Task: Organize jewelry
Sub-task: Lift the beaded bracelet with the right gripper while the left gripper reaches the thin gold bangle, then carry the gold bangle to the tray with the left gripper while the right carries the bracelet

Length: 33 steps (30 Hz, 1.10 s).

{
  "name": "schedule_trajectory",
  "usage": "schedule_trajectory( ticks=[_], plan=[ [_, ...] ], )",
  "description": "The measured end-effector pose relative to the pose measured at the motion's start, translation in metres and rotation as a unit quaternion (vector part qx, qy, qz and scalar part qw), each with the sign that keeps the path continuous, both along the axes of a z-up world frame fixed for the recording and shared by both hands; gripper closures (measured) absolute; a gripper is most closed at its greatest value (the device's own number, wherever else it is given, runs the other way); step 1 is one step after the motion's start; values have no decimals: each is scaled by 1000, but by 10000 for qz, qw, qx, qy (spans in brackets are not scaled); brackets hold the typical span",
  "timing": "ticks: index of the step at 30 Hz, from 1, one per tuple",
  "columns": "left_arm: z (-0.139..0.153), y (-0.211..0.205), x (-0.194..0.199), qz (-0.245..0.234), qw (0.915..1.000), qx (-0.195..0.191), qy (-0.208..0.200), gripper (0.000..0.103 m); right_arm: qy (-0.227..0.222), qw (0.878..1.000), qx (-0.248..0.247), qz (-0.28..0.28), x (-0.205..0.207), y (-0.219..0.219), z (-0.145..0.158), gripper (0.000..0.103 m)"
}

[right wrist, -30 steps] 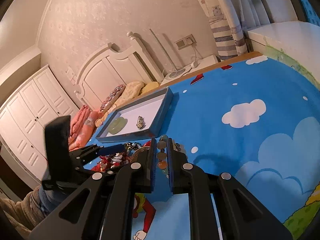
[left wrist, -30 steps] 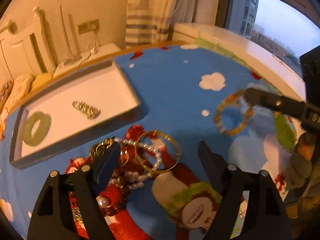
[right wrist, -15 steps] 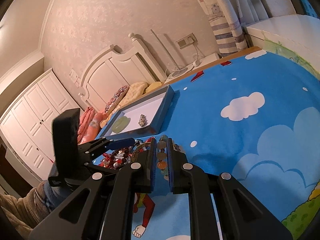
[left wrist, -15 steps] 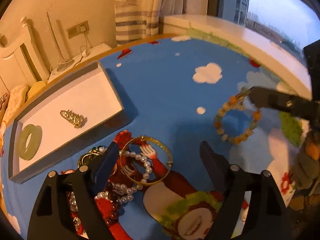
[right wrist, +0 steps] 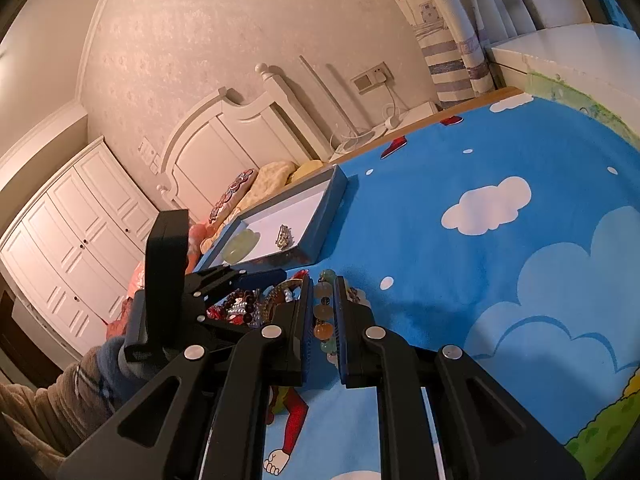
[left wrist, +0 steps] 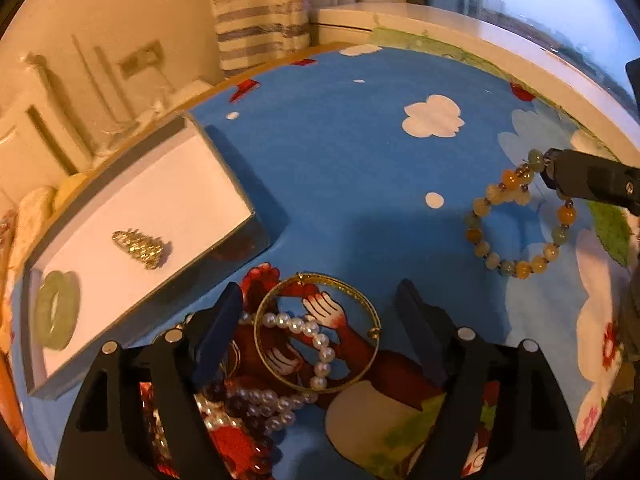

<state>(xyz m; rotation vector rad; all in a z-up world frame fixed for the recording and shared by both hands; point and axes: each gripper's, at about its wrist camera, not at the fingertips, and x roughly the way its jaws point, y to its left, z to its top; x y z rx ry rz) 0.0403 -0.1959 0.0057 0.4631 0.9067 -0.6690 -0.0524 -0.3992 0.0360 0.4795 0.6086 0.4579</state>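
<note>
A grey tray (left wrist: 236, 184) sits far left on the blue cartoon-print desk (left wrist: 340, 152), holding a jade bangle (left wrist: 54, 316) and a glittery brooch (left wrist: 138, 249). The left hand-held gripper (left wrist: 320, 328) hovers wide open over a gold bangle (left wrist: 316, 332) and tangled pearls (left wrist: 296, 328). The right hand-held gripper (right wrist: 322, 312) pinches a round-beaded bracelet (left wrist: 520, 216), its loop hanging at right.

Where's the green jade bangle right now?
The jade bangle lies in the tray, at its near-left end in the left wrist view, beside the silver piece.
</note>
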Motion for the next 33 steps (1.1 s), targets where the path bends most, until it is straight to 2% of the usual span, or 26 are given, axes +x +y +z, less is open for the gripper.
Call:
schedule_trajectory(
  ticks=[1,2,3,6,7,8,9,13,14,15,17,20,24,26,28,29,30,31,33],
  plan=[
    [0,1,2,-59,9999,-58,104,30,3,10000,0,-6,0,0,0,92],
    [0,2,4,-173,9993,-184,260,38,4,10000,0,-13,1,0,0,92],
    [1,4,3,-197,9994,-181,223,47,3,10000,-2,-23,1,-1,1,92],
    [3,7,-2,-203,9995,-192,128,52,-9,10000,-8,-61,1,-2,2,92],
    [7,9,-4,-150,9996,-255,36,62,-14,10000,-13,-66,1,-3,2,92],
    [7,11,-4,-112,9995,-269,75,92,-16,10000,-17,-69,1,-3,2,92],
    [10,13,-4,-98,9992,-351,138,99,-16,10000,-18,-65,1,-2,2,92],
    [16,16,-11,-74,9994,-347,1,99,8,10000,-40,-13,3,2,1,92],
    [17,17,-12,-62,9993,-362,-8,95,12,10000,-44,-8,3,2,1,92],
    [17,18,-12,-44,9993,-374,43,78,10,10000,-58,-7,3,2,1,92],
    [18,19,-16,-34,9993,-363,-7,56,9,10000,-63,-34,3,2,1,92],
    [17,14,-28,-320,9989,-343,68,55,25,10000,-57,-65,5,-1,1,92],
    [16,-1,-35,-562,9980,-141,-265,31,95,9999,-58,-55,7,1,-3,92],
    [12,-8,-26,-721,9973,-51,-157,28,92,9999,-73,-33,6,3,-2,92],
    [1,-16,-15,-840,9962,230,-55,27,63,9999,-81,-23,5,3,0,92],
    [1,-16,-11,-910,9957,158,3,30,53,9999,-84,-26,4,3,0,92],
    [0,-16,-7,-1020,9944,54,265,41,41,9999,-96,-42,4,2,1,92],
    [0,-17,-6,-1062,9938,23,323,40,34,9999,-104,-51,3,0,2,92],
    [-1,-19,-12,-1132,9934,149,86,41,3,9999,-109,-72,2,-2,4,92]
  ],
)
